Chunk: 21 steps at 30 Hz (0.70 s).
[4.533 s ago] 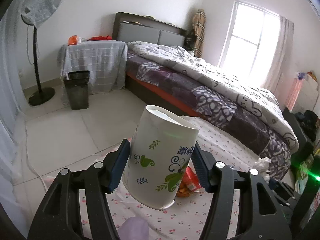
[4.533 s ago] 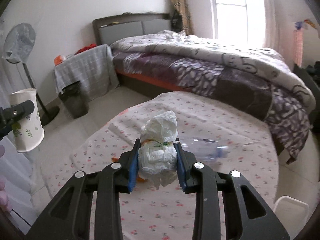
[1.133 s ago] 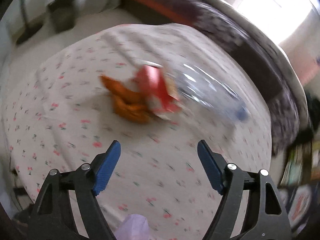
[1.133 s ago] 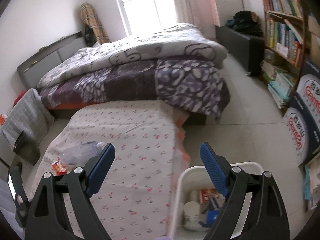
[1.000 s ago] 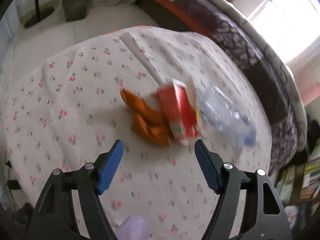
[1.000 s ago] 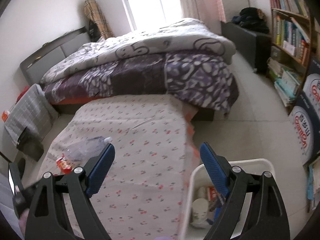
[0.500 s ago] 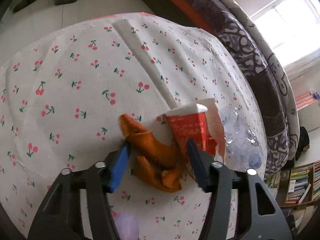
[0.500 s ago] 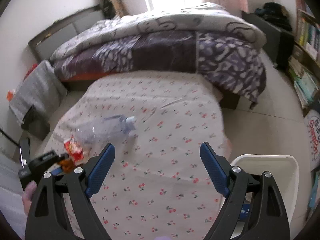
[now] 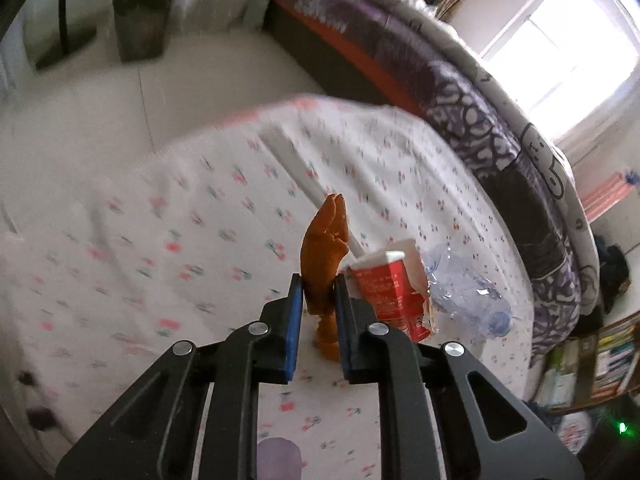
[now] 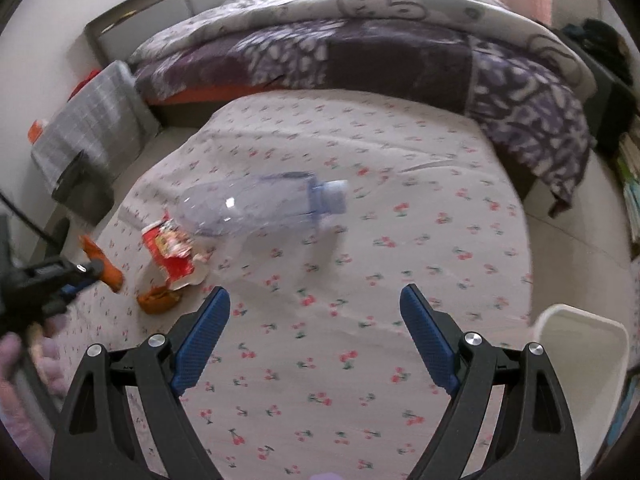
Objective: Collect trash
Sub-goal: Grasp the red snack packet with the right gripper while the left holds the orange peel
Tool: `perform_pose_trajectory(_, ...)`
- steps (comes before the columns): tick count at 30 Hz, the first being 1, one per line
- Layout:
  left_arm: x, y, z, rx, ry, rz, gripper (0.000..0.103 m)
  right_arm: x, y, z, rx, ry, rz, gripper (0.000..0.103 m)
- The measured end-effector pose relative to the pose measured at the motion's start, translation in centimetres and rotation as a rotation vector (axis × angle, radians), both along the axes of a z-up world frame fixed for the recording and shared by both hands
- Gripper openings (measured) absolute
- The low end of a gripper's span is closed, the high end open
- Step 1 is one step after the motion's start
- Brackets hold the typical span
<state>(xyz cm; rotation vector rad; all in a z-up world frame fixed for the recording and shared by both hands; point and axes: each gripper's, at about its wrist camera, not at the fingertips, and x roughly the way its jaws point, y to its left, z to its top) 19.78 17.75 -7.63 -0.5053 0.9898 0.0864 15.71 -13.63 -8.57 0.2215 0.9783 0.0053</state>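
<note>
Since 0.5 s ago: left gripper (image 9: pixel 316 304) closed on orange peel (image 9: pixel 323 256) & raised it off cherry-print sheet (image 10: pixel 400 240). Advice: keep pinch firm, carry to white bin (image 10: pixel 580 364) w/o shaking. Right gripper (image 10: pixel 316 336): spread wide, empty, above sheet near clear bottle (image 10: pixel 260 204). Red carton (image 9: pixel 386 292) left lying.

A cherry-print sheet (image 10: pixel 360 264) covered the low surface just ahead of the fingers. Beyond it lay a bed (image 10: pixel 400 48) under a purple patterned quilt, its grey headboard (image 10: pixel 160 4) against a white wall. Bright daylight came through a window (image 9: pixel 560 48) far ahead and to the right. Pale floor tiles (image 9: pixel 200 76) stretched ahead to the left, where a dark bin (image 9: pixel 140 20) stood.
</note>
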Motion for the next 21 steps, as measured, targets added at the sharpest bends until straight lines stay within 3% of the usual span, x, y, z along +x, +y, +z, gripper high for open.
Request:
perform_pose_trajectory(6, -3.3, 0.0, 6.6, 0.077, -0.147, -0.075, 0.015, 2.6, 6.3, -1.7, -0.006, 0.028, 0.211, 0.085)
perform_pose_trajectory(11, -4.9, 0.2, 9.4, 0.102, -0.225, -0.095, 0.015, 6.2, 12.6, -2.4, -0.089, 0.018, 0.369, 0.085)
perform_pose_trajectory(17, -5.6, 1.1, 10.7, 0.129, -0.265, -0.094, 0.015, 9.1, 17.7, -4.5, -0.251, 0.023, 0.474, 0.084)
perform_pose_trajectory(21, -5.6, 2.3, 10.3, 0.121, -0.248, -0.073, 0.015, 10.4, 18.6, -5.9, -0.268, 0.049, 0.449, 0.084)
